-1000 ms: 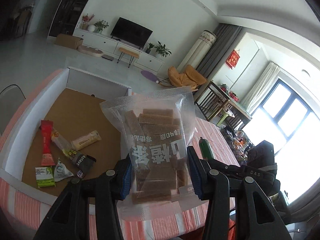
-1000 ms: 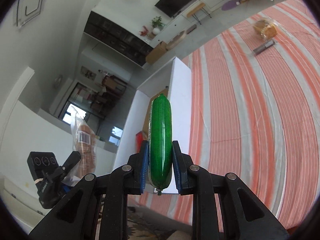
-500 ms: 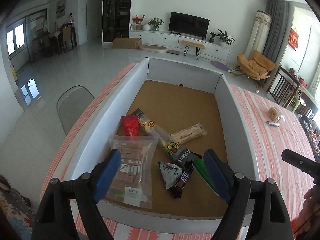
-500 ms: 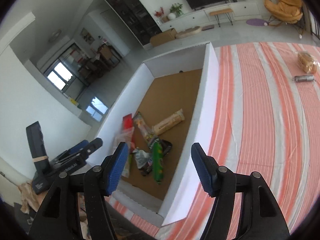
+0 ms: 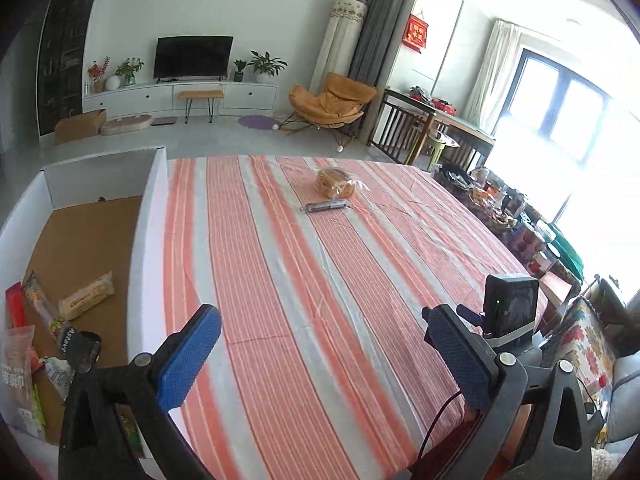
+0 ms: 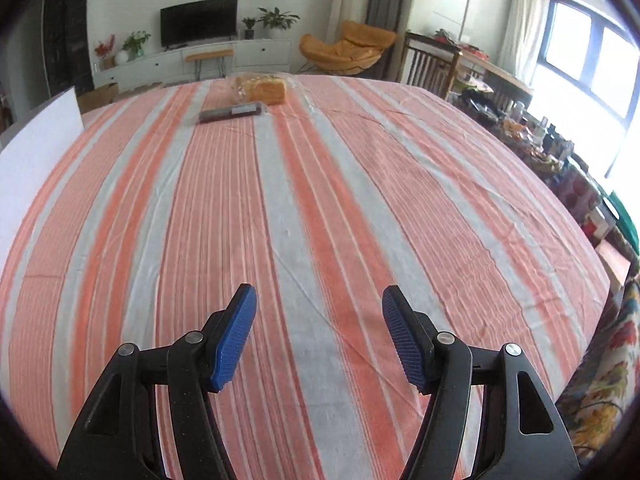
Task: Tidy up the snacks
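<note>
A bagged bread loaf [image 5: 335, 182] [image 6: 262, 88] and a dark snack bar [image 5: 325, 205] [image 6: 232, 112] lie on the far part of the striped tablecloth [image 5: 320, 280]. A white box with a brown floor [image 5: 149, 208] stands at the left, holding several snacks, among them a clear bag of brown bars [image 5: 16, 364] and a beige packet [image 5: 86, 296]. My left gripper [image 5: 320, 344] is open and empty above the table's near edge. My right gripper [image 6: 318, 312] is open and empty over the cloth, far from the loaf.
The right gripper's camera body [image 5: 510, 312] shows at the right in the left wrist view. A side table with jars and clutter [image 5: 500, 208] stands along the right edge. The box wall [image 6: 36, 148] shows at the left in the right wrist view.
Both grippers let go of their snacks, the bag of bars and the green sausage, into the box. Both then swung right, away from the box, to face the open tablecloth.
</note>
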